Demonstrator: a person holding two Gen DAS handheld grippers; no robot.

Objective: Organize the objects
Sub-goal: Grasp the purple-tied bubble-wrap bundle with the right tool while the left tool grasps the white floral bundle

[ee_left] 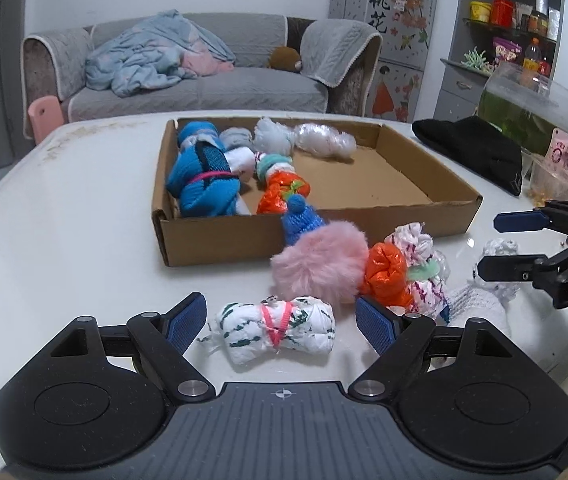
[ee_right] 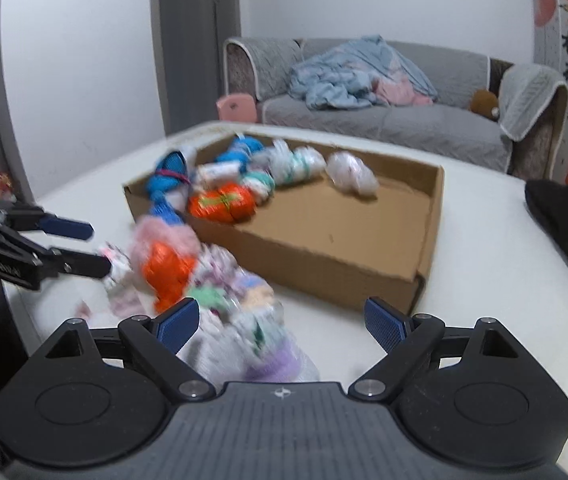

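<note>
Large black Chinese characters, 桃花 [ee_left: 378, 10], stand on the flower-patterned cabinet behind the grey sofa [ee_left: 204, 76]; print on the pink packet [ee_left: 565, 156] by the clear fish bowl is too small to read. The left gripper [ee_left: 282, 322] stands wide open, its blue pads either side of a white plastic-bag bundle with green marks tied with a pink band [ee_left: 280, 326], not pressing on it. The right gripper [ee_right: 282, 326] is likewise wide open over a blurred heap of bundles [ee_right: 220, 304], gripping nothing. A shallow brown cardboard box [ee_left: 224, 236] on the white table [ee_left: 64, 220] holds blue, orange and white bundles; a pink fluffy pompom [ee_left: 319, 264] and an orange bag bundle [ee_left: 385, 276] lie just outside it.
</note>
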